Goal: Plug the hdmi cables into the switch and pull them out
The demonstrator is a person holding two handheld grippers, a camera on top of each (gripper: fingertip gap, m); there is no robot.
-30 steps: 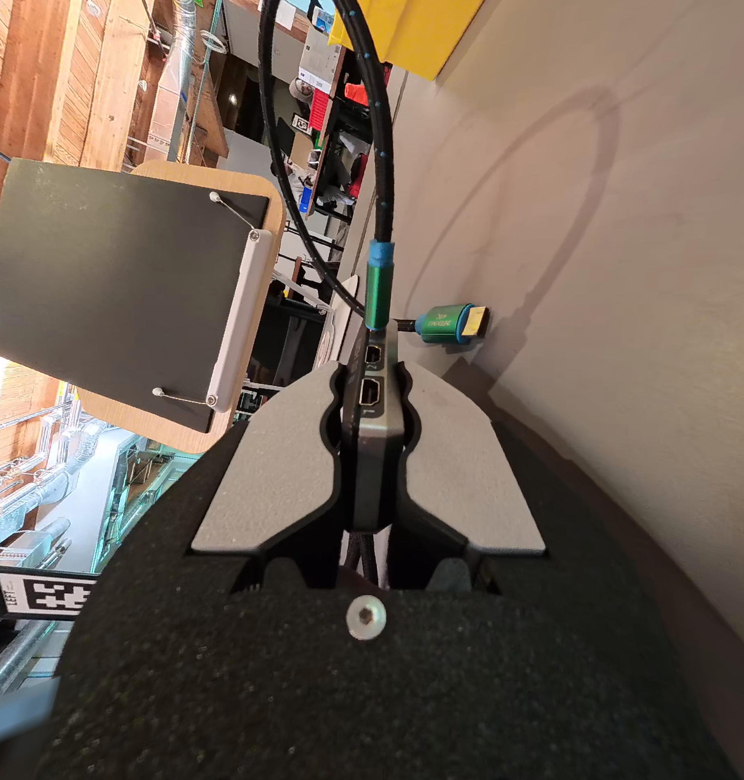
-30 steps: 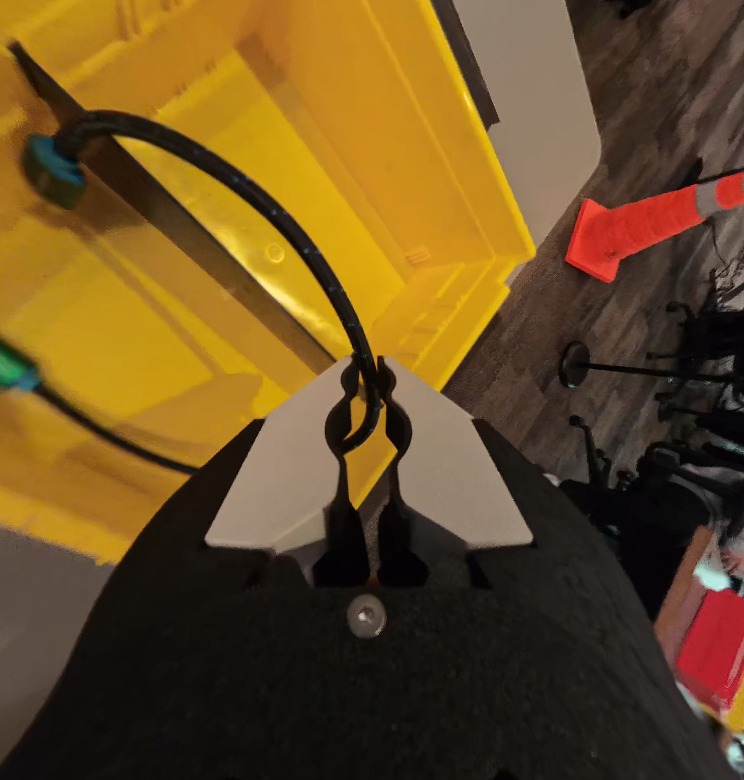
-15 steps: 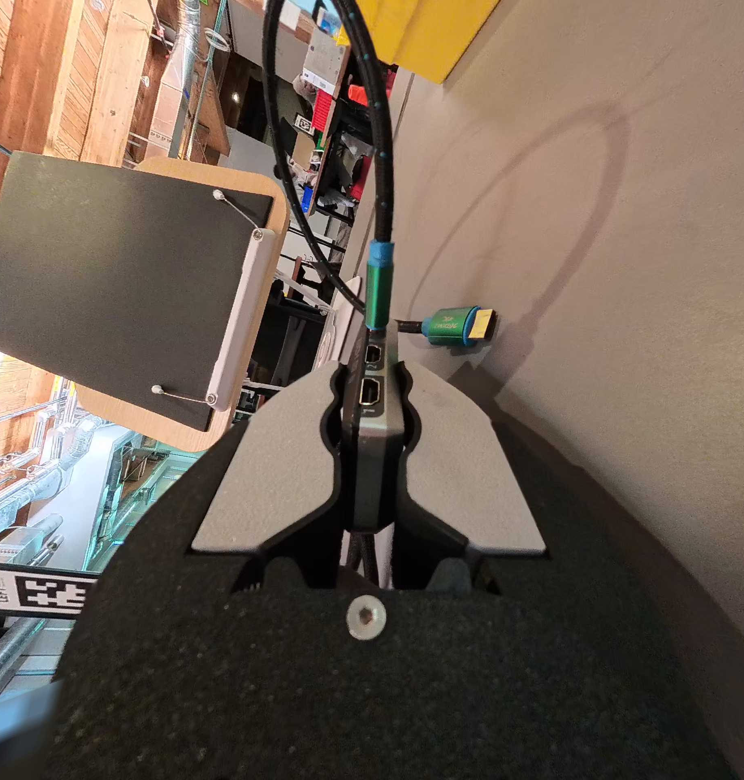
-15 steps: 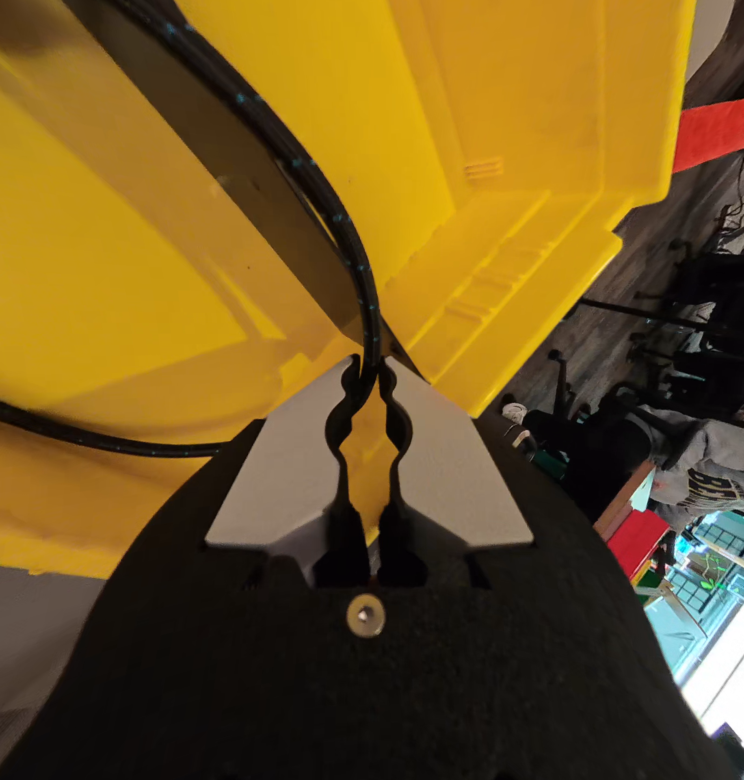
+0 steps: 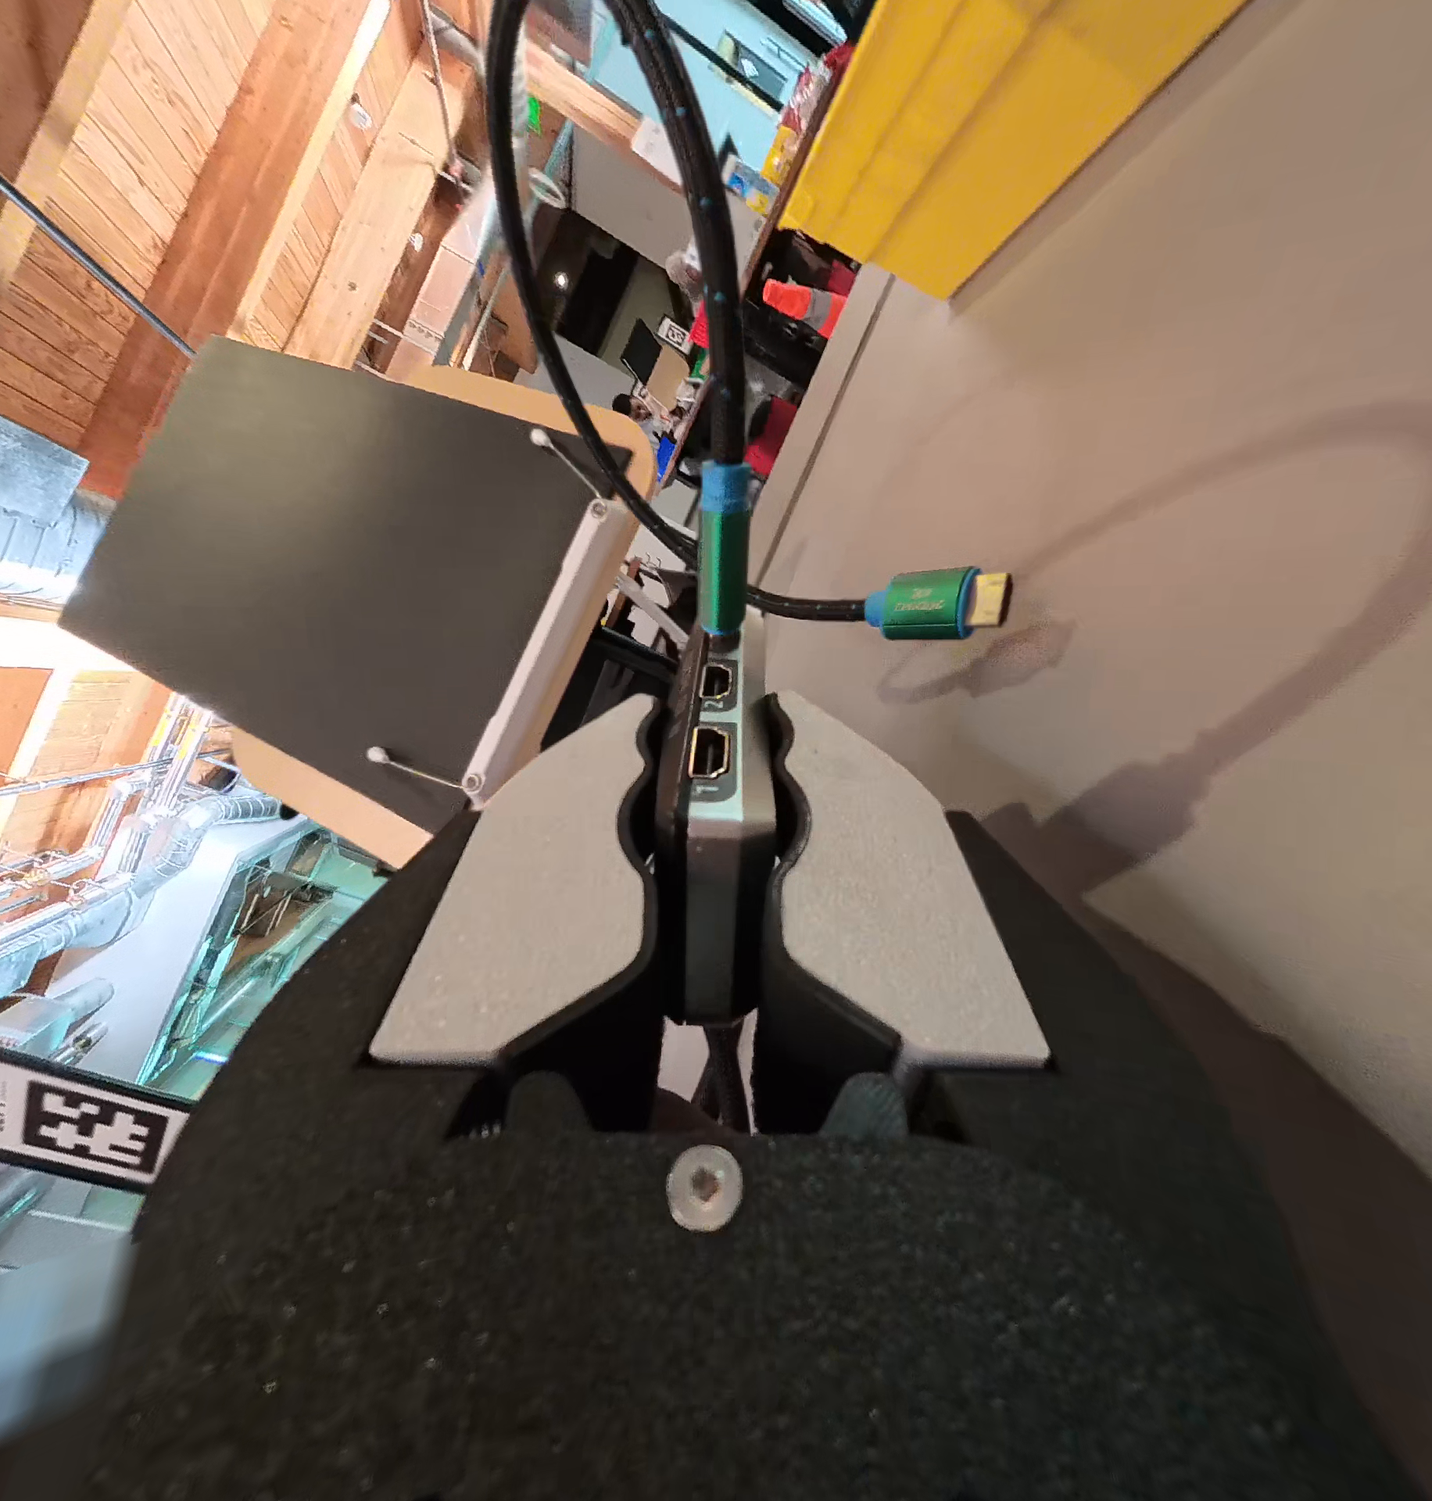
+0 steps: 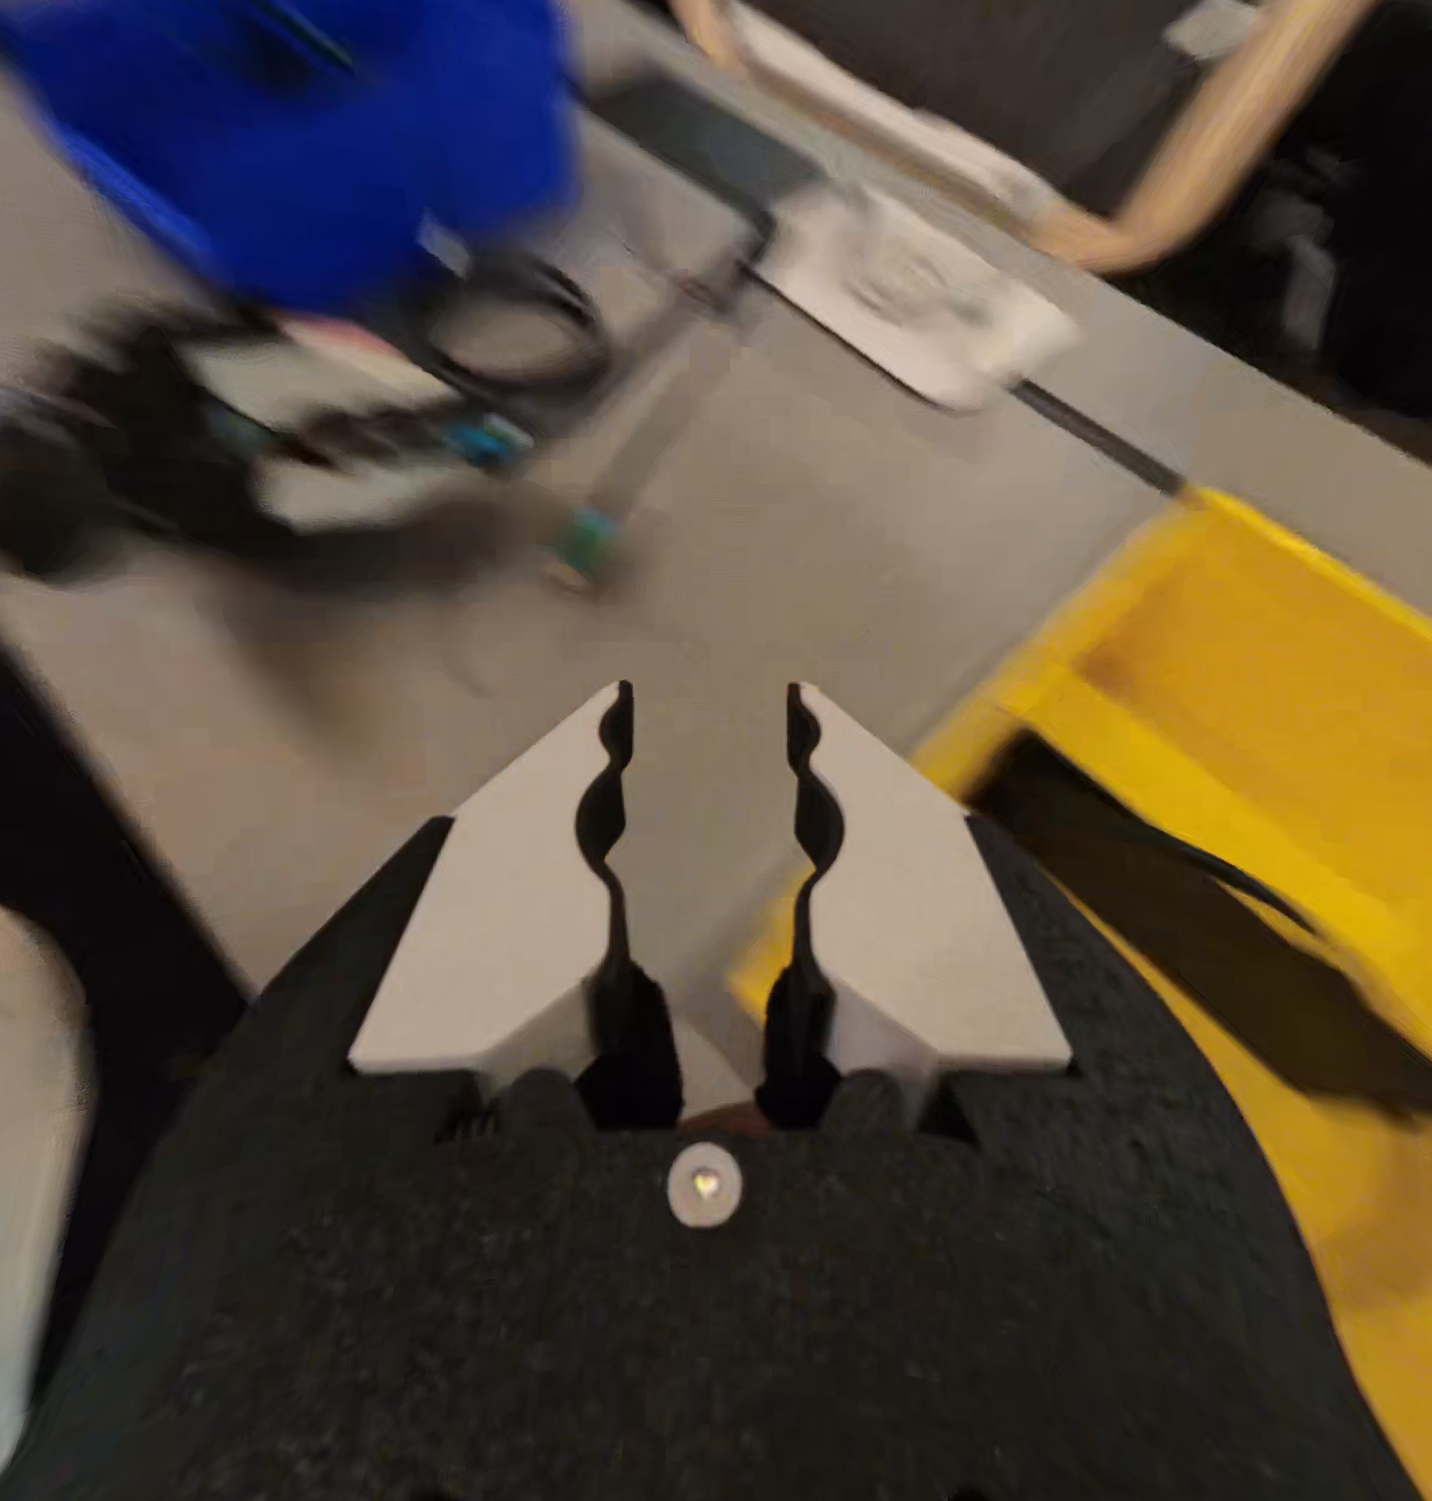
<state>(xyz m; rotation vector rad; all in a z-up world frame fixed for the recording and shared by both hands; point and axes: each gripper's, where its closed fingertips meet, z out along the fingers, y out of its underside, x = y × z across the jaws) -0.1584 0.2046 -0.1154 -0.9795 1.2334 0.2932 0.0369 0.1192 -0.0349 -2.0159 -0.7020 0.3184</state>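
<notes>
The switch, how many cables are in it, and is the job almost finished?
One green plug sits in the switch, which the left gripper clamps. Two ports beside it are empty. The other plug hangs loose near the table. The right gripper is open and empty. Left: plugging that one in, then pulling both out.

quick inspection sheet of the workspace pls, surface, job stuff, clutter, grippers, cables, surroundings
surface: grey table, bare where visible
job's things: grey switch clamped edge-on, two ports empty; green plug seated in its far end
clutter: yellow bin on the table; blurred blue object
grippers: left gripper shut on switch; right gripper open, empty
cables: loose plug hangs free, unplugged
surroundings: wood-edged black chair, wooden wall
</notes>
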